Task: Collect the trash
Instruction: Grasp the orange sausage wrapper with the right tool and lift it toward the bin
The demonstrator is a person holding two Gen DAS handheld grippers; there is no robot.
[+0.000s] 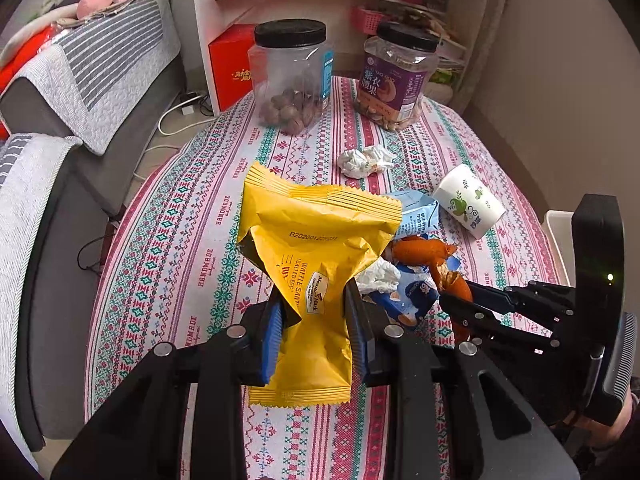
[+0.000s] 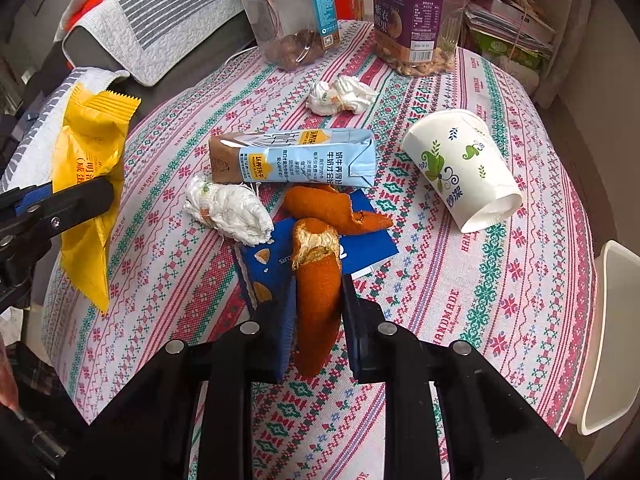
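Note:
My left gripper [image 1: 314,304] is shut on a yellow snack wrapper [image 1: 316,248], which it holds upright above the table. In the right wrist view the same wrapper [image 2: 92,152] hangs at the left. My right gripper [image 2: 314,296] is shut on a strip of orange peel [image 2: 316,264] that rests on a blue flat packet [image 2: 264,272]. A second peel piece [image 2: 336,208] lies just beyond it. Around them on the patterned tablecloth [image 2: 460,280] lie a light blue milk carton [image 2: 296,156], a tipped paper cup [image 2: 460,172] and two crumpled tissues [image 2: 230,210] [image 2: 340,94].
Two black-lidded plastic jars stand at the far side, one clear with nuts [image 1: 292,76] and one purple-labelled [image 1: 400,76]. A grey sofa [image 1: 80,92] runs along the left of the table. A white chair [image 2: 612,320] sits at the right edge, shelves behind.

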